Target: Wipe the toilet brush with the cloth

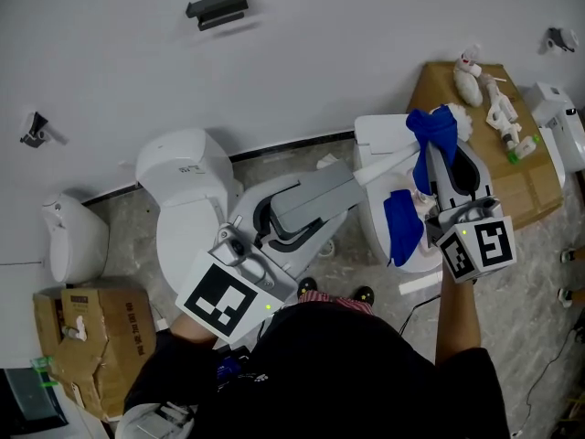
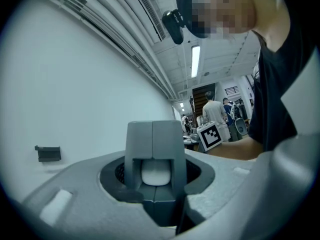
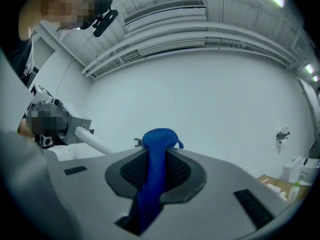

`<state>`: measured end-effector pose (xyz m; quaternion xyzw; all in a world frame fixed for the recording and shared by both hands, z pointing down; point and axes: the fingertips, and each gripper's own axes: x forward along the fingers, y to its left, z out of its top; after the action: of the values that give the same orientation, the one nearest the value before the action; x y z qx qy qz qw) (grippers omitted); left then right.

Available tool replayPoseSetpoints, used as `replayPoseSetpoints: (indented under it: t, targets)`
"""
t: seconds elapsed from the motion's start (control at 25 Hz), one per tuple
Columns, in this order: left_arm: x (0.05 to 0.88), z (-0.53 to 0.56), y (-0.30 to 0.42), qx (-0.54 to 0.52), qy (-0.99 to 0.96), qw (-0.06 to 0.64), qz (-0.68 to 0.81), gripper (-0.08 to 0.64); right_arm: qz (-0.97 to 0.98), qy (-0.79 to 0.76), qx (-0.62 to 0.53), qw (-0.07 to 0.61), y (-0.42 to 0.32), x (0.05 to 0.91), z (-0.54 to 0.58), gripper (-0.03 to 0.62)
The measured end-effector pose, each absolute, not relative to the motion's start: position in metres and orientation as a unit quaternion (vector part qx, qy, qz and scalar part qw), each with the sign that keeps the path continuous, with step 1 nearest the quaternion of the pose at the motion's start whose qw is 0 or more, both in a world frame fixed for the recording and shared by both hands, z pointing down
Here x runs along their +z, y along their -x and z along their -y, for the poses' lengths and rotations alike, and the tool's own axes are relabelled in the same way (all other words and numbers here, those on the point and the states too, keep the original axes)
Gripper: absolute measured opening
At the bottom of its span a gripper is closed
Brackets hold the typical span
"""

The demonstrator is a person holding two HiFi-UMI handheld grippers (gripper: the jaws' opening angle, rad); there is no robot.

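Fingers [image 2: 137,146] of the left gripper [image 2: 152,144] are clamped together on the rounded white end of the toilet brush [image 2: 156,174], which they hold about level. In the head view its white handle [image 1: 384,165] runs out from that gripper towards the right gripper [image 1: 448,167]. The right gripper's own fingers [image 3: 182,171] are pinched on the blue cloth [image 3: 152,184], a bunch of it standing up past the fingertips. In the head view that bunch [image 1: 434,131] sits right at the far end of the handle. The rest of the cloth hangs down over the near edge of a white toilet [image 1: 370,222]. A second white toilet [image 1: 183,208] stands well apart, by the left gripper. Both tools look set: brush gripped, cloth gripped, and the two brought together above the bowl. Whether the cloth wraps the shaft or merely touches it cannot be told, since the brush's far end is hidden behind it. The bare stretch of handle between the grippers shows no sign either way, so I judge the wiping at most just begun, with the strokes along the brush left to do.
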<state>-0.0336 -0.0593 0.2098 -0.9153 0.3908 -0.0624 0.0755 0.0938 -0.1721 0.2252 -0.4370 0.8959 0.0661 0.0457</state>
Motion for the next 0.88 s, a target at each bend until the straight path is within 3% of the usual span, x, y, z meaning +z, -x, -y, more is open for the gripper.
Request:
replayPoseSetpoints:
  t: [0.88]
  targets:
    - [0.223,0.051,0.046,-0.073,0.916,0.101,-0.381,0.163,-0.896,0.437,0.048,0.065,-0.099,0.234,0.168,0.064]
